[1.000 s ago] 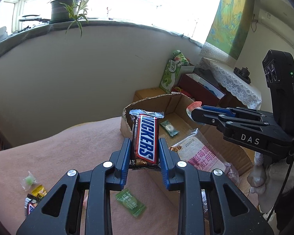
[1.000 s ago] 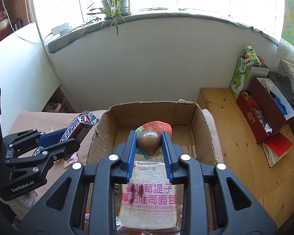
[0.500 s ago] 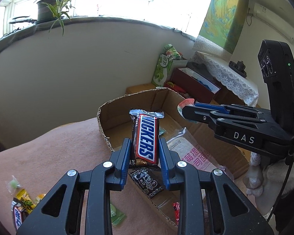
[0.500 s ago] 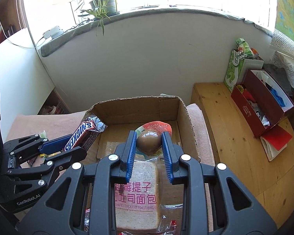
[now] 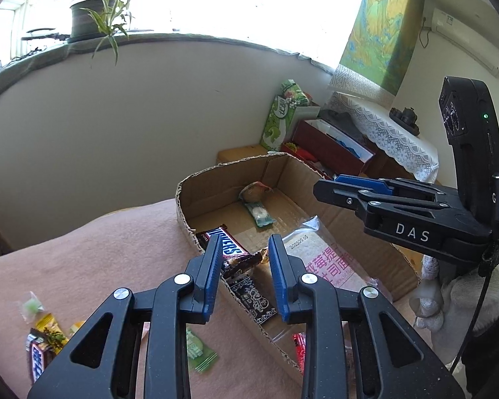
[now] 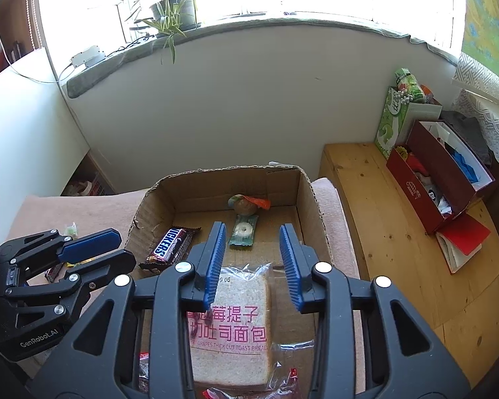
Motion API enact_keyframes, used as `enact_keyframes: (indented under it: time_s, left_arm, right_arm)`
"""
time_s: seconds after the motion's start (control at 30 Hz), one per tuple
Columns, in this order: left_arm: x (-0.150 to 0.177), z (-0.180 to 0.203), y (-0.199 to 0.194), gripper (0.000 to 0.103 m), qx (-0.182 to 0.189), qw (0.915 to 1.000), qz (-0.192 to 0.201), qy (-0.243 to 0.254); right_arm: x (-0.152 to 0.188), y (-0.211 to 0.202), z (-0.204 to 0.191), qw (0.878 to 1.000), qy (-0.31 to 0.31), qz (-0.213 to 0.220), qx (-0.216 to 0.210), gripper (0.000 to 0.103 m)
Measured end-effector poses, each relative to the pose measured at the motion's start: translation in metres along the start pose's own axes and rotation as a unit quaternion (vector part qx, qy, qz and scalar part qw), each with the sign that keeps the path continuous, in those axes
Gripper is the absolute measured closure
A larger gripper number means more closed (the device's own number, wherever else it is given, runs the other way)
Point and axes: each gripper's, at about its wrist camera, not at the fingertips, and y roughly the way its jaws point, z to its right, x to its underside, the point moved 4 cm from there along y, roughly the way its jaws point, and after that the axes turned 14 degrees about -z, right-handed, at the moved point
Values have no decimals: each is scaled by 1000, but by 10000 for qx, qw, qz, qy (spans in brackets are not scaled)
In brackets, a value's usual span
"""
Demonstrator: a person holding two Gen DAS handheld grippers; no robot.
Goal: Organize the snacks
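**Cardboard box part filled, loose sweets left outside**

Cardboard box (image 6: 149, 206) on the pink blanket (image 5: 99, 249) already holds your toast bread bag (image 6: 231, 329), Snickers bar (image 6: 168, 246), wrapped egg (image 6: 246, 204) and green candy (image 6: 243, 231). Your left gripper (image 5: 244, 266) stands empty, jaws apart; your right gripper (image 6: 251, 262) is opening, nothing between. Small packets (image 5: 46, 329) wait outside.

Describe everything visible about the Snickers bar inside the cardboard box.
The Snickers bar is a sealed dark brown wrapper with a blue-and-white logo and crimped ends. It lies flat, logo up, on the floor of the cardboard box, near its left wall, angled diagonally. Neither set of tongs touches it. In the left wrist view its near end overlaps a black patterned packet.
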Motion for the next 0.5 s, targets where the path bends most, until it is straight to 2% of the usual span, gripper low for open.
enact_keyframes:
  time_s: [0.13, 0.27, 0.5]
  left_arm:
    - [1, -7, -11, 76, -32, 9999, 95, -101]
    - [6, -18, -28, 76, -134, 9995, 215, -172]
    - [22, -52, -58, 76, -361, 9975, 404, -463]
  right_arm:
    - [3, -6, -5, 10000, -19, 35, -7, 65]
    - [7, -13, -16, 9999, -105, 72, -14, 54]
    - [13, -25, -49, 9993, -310, 129, -175, 53]
